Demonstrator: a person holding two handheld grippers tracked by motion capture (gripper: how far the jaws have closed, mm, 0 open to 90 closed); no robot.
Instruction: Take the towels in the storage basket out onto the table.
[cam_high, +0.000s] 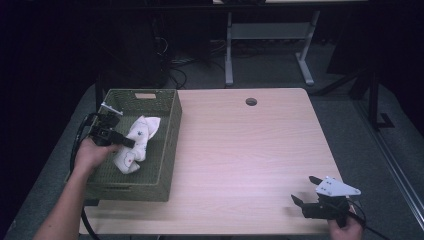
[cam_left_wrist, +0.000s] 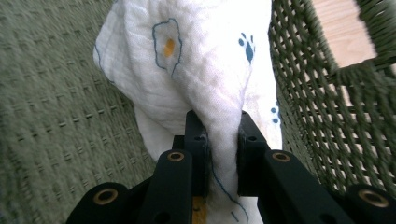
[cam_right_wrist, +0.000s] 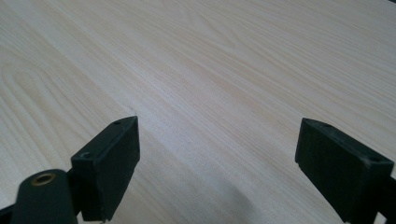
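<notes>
Over at the left edge of the light wooden table (cam_high: 250, 150) sits a green woven basket (cam_high: 170, 150), and inside it lies a white cloth (cam_high: 135, 147) printed with small blue paw marks and blue-outlined shapes with orange centres. The left gripper (cam_high: 131, 142) reaches into the basket from the person's left hand (cam_high: 90, 154), its jaws closed tight on a bunched fold of the cloth (cam_left_wrist: 196, 70) — in the left gripper view the fabric is squeezed between the two black pads and bulges up above them, with the basket's woven floor to one side and its open-weave wall (cam_left_wrist: 317, 116) close on the other. A black cable loops from that gripper past the basket's outer side. Well apart, near the table's front right corner, the right gripper (cam_high: 305, 192) hangs low over bare wood in the right hand (cam_high: 345, 230), a grey three-cornered plate on top of it; its jaws stand wide apart with nothing between them — the right gripper view (cam_right_wrist: 217, 158) looks out over plain wood grain between the two pads
</notes>
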